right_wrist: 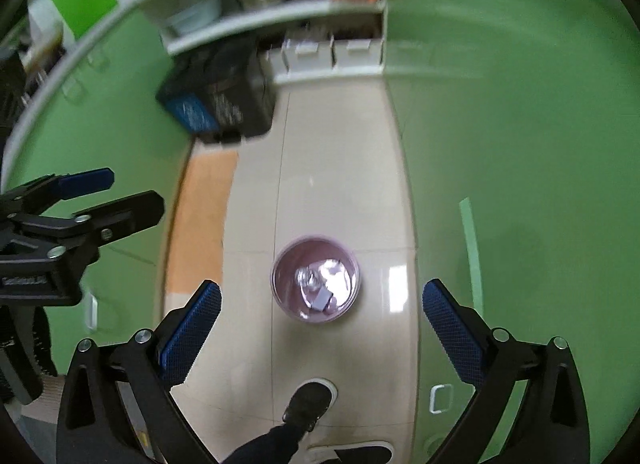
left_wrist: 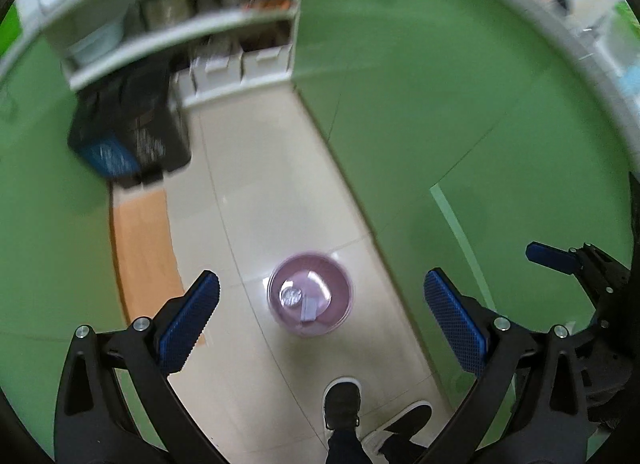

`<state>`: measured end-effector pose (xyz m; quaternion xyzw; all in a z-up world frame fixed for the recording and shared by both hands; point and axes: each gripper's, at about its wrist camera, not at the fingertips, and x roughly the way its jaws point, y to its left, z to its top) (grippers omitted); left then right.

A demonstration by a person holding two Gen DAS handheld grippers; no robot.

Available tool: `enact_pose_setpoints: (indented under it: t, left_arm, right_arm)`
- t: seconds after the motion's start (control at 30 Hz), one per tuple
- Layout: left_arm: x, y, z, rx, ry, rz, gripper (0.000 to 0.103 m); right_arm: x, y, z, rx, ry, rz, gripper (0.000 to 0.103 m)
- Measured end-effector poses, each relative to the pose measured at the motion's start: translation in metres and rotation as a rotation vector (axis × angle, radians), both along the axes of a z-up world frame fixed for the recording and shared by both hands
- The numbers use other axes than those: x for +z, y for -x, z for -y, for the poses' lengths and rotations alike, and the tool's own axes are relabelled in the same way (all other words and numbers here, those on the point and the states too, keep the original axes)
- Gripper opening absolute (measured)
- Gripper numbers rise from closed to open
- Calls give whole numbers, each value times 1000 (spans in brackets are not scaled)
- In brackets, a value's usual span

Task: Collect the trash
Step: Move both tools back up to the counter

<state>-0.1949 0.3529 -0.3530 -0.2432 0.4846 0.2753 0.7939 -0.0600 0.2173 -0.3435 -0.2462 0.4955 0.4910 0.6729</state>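
Trash (right_wrist: 320, 288) in pink bin (right_wrist: 352, 264): looks light, crinkly, prob. foil/paper; pinch by an edge. Left gripper (left_wrist: 320, 320) & right gripper (right_wrist: 322, 324) both wide open, empty.

— Where are we seeing the bin (right_wrist: 316, 279) standing?
— On the floor (right_wrist: 340, 184) between the two cabinet fronts, with trash (right_wrist: 320, 284) lying inside it.
— And behind it?
— We are seeing a crate (right_wrist: 216, 100) at the left cabinet, shelves (right_wrist: 280, 20) beyond. A shoe (right_wrist: 308, 404) is standing before the bin.
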Motion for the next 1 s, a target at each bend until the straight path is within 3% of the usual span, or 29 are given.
enact_pose_setpoints:
  t: [0.13,0.2,0.43,0.77,1.0]
  left_arm:
    - [89,-25,31,-79,-84,34,100]
    - [124,-38,48,-111,-113,48,100]
    - [188,-79,101,-259,-97,107,100]
    - [239,-161,188,-534,-79,197,100]
    - [251,-224,223,-628,-69,224,100]
  right_arm:
    - [93,-19,41,-99,-86,43,97]
    - [123,-29,58,-144,-108,60,97]
    - [212,-74,149,-352,-174,169,97]
    - [253,-120,281,-693,-154,267,97]
    - [259,-150,343,-843,-123,290,97]
